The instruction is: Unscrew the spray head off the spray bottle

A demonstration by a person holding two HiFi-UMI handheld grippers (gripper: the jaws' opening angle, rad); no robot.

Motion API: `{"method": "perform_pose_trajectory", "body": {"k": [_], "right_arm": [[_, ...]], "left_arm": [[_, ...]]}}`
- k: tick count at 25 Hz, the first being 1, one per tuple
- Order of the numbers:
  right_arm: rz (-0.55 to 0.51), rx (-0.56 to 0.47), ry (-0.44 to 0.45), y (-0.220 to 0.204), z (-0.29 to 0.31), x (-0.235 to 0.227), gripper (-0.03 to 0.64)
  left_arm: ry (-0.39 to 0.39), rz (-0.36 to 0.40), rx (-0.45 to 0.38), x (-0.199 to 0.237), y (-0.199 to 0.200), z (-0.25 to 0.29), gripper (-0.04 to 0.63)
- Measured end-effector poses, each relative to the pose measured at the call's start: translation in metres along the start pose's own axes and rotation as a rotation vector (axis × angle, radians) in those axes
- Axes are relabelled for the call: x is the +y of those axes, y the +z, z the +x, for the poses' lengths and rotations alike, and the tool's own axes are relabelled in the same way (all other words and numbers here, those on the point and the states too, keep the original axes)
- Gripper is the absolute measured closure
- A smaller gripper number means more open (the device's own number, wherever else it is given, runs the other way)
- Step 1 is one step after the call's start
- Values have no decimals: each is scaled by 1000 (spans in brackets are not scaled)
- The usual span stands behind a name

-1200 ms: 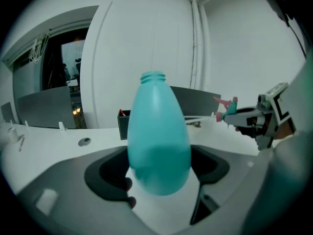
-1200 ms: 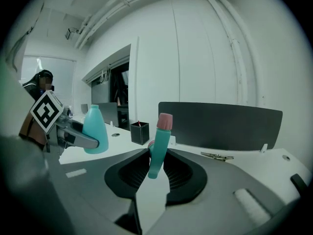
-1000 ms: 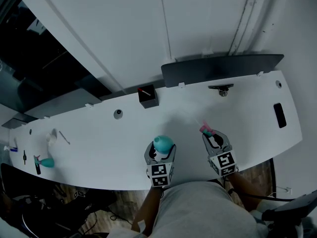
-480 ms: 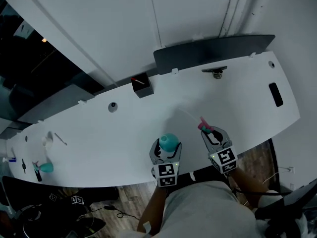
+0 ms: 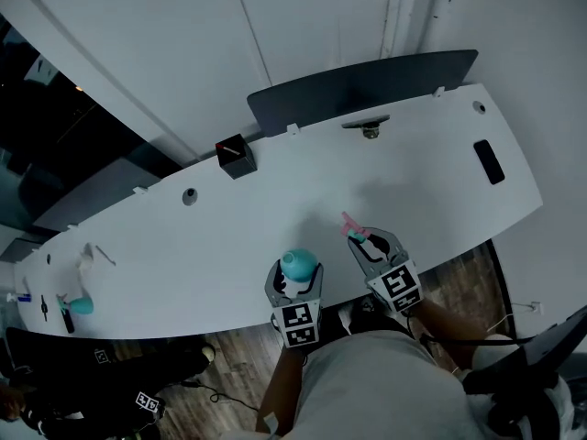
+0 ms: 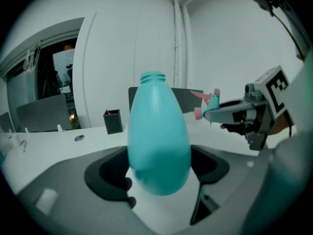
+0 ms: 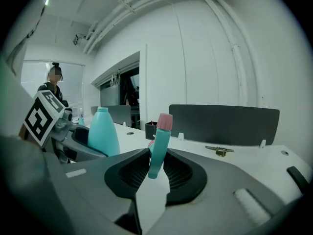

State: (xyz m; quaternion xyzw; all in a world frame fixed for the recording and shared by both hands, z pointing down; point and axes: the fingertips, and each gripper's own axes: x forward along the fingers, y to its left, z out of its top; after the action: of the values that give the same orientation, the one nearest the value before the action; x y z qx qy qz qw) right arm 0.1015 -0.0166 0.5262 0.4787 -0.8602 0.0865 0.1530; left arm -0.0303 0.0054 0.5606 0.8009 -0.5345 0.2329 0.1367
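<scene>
Lower centre of the head view, above the near edge of the white table [image 5: 440, 168]: spray bottle [image 5: 299, 265], teal, egg-shaped, upright, its threaded neck bare and open. It is clamped at the belly between the widely spread jaws of the left gripper [image 5: 297, 280]. Just right of it, apart: spray head [image 5: 356, 232], teal stem with a pink nozzle, pinched at the stem by the narrowed jaws of the right gripper [image 5: 368, 244]. Both grippers point away from the person, tipped slightly downward.
</scene>
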Motion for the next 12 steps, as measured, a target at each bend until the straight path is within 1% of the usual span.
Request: {"method": "perform_pose_trajectory", "body": {"k": [4, 7, 12], "right_arm": [[12, -10, -8, -12, -35, -14, 526], [30, -34, -3, -12, -54, -16, 526], [58, -58, 0, -10, -76, -12, 526]], "left_arm": [[2, 5, -3, -35, -3, -7, 210], [4, 5, -6, -53, -4, -13, 210], [11, 5, -12, -66, -5, -30, 210]]}}
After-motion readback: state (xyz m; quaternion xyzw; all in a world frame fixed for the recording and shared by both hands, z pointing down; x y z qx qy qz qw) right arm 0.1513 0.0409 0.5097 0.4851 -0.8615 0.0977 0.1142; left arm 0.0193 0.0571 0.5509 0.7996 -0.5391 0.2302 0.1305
